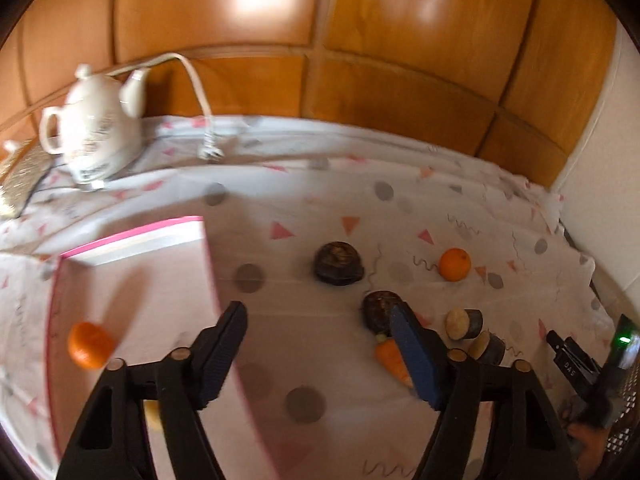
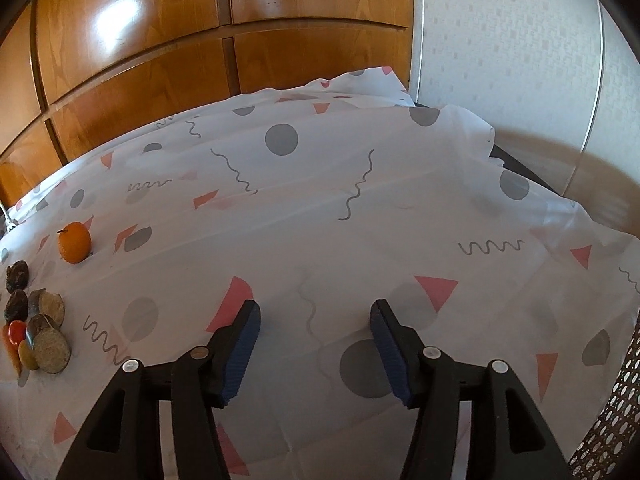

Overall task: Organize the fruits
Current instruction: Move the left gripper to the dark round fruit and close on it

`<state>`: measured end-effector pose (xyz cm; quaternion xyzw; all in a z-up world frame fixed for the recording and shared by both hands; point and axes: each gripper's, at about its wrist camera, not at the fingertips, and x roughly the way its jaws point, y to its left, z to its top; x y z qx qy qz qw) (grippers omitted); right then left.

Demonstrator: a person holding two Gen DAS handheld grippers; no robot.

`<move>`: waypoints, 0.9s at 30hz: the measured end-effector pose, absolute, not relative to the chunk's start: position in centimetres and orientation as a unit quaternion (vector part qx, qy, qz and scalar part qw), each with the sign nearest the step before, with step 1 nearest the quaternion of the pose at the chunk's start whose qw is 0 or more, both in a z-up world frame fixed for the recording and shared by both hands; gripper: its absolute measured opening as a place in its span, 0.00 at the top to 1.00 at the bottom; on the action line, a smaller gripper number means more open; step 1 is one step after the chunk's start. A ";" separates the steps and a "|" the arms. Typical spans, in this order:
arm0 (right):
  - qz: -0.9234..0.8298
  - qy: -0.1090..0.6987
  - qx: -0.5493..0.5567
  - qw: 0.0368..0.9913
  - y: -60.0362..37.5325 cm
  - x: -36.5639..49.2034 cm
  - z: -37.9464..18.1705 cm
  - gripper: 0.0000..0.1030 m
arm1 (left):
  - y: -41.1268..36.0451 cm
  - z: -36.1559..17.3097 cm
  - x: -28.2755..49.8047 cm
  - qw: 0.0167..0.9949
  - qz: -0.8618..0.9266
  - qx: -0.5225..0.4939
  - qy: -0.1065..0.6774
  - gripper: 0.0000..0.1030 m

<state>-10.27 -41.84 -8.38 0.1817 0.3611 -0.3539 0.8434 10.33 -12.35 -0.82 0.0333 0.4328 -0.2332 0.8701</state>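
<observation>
Left wrist view: white teapot (image 1: 94, 128) far left of the pink-rimmed box (image 1: 200, 264). One orange (image 1: 89, 345) sits inside the box. Left gripper (image 1: 320, 344) spread, nothing between the pads, over the box's right rim. Right of the box on the patterned cloth (image 1: 360, 208): two dark round fruits (image 1: 339, 262), a carrot (image 1: 394, 360), second orange (image 1: 455, 264). Right gripper (image 2: 316, 344) spread, empty, over bare cloth, well right of the fruits.

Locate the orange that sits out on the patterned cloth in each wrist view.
Left wrist: the orange sits right of centre, beyond the right jaw.
Right wrist: orange at the far left edge.
Shared landmark: the cut brown rounds nearby.
</observation>
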 end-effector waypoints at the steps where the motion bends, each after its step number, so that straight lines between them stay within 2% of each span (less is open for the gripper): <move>1: -0.353 0.361 0.182 0.844 -41.8 -10.2 -8.4 0.41 | -13.0 -1.3 10.9 0.866 -0.237 0.035 0.440 0.35; 4: -0.349 0.360 0.184 0.845 -41.9 -10.2 -8.5 0.39 | -14.6 -2.8 12.5 0.855 -0.237 0.036 0.460 0.39; 18: -0.344 0.350 0.190 0.850 -41.8 -10.3 -8.6 0.36 | -19.2 -7.4 17.8 0.833 -0.203 0.037 0.514 0.38; 20: -0.344 0.348 0.191 0.851 -41.8 -10.4 -8.6 0.36 | -19.4 -7.7 18.0 0.836 -0.200 0.040 0.509 0.39; 22: -0.344 0.346 0.194 0.851 -41.9 -10.4 -8.6 0.36 | -19.4 -7.6 18.1 0.841 -0.196 0.045 0.503 0.50; 27: -0.345 0.344 0.195 0.851 -41.8 -10.4 -8.7 0.36 | -19.4 -7.8 18.1 0.845 -0.201 0.046 0.494 0.51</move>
